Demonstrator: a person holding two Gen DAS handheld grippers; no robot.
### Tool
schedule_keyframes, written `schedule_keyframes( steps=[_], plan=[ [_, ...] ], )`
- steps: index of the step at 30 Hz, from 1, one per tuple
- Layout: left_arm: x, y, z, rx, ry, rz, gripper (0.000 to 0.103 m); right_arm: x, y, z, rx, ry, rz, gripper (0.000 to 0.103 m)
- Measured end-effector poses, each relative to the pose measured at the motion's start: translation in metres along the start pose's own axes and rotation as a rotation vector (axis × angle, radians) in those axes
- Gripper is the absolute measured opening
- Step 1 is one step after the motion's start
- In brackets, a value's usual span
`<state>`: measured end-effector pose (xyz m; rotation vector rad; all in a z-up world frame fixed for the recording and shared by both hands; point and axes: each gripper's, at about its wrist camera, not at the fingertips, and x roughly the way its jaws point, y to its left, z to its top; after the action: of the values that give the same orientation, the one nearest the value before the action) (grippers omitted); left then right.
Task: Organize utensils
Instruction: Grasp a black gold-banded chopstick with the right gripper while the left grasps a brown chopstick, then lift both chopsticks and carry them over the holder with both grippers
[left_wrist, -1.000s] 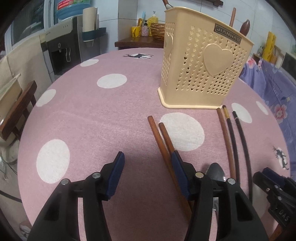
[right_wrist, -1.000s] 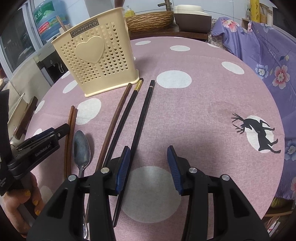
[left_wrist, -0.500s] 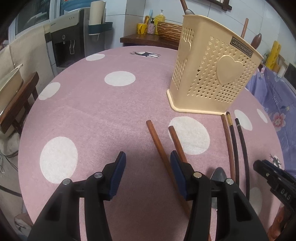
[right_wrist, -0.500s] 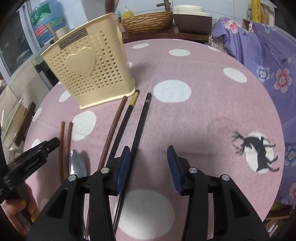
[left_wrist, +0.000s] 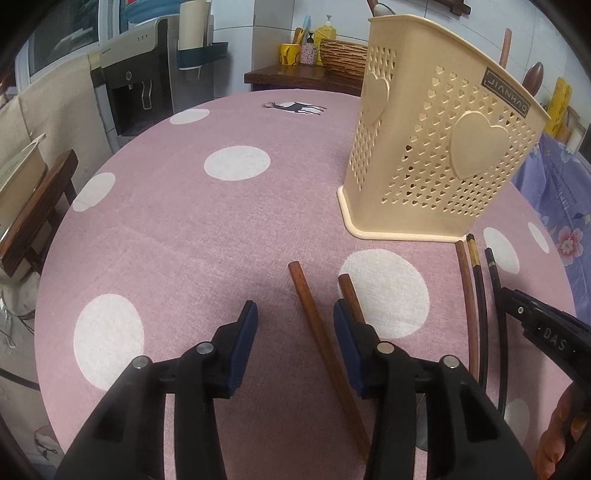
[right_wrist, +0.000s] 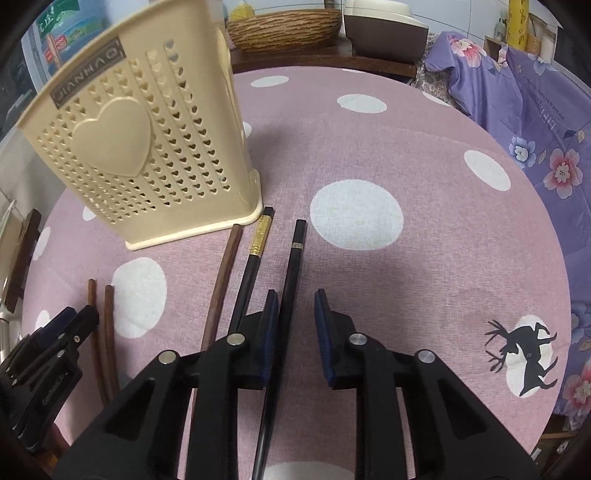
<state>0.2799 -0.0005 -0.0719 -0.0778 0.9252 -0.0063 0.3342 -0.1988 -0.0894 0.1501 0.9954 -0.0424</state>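
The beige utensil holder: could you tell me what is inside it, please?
Above the beige utensil holder rim, a wooden stick, a brown spoon end and another handle show; everything lower is hidden.

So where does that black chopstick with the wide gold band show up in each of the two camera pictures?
Left wrist view: the black chopstick with the wide gold band lies at the right, between a long brown wooden chopstick and a plain black one.
Right wrist view: centre, just left of the right gripper, its top end nearly at the holder's corner.
Shared landmark: the cream plastic utensil holder with heart-shaped holes.
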Motion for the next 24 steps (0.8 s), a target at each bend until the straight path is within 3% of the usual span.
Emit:
schedule_keyframes(
  steps=[14,18,24],
  plan=[
    [0.005,-0.005,0.006,0.026,-0.001,0.018,0.022,0.014,0.004,0.016,0.019,-0.019,-0.043,0.01],
    [0.006,-0.006,0.005,0.023,-0.005,0.018,0.013,0.015,0.003,0.016,0.028,-0.025,-0.038,0.009],
    [0.006,-0.005,0.006,0.008,-0.012,0.006,0.011,0.016,-0.001,0.016,0.052,-0.031,0.001,0.008]
  ],
)
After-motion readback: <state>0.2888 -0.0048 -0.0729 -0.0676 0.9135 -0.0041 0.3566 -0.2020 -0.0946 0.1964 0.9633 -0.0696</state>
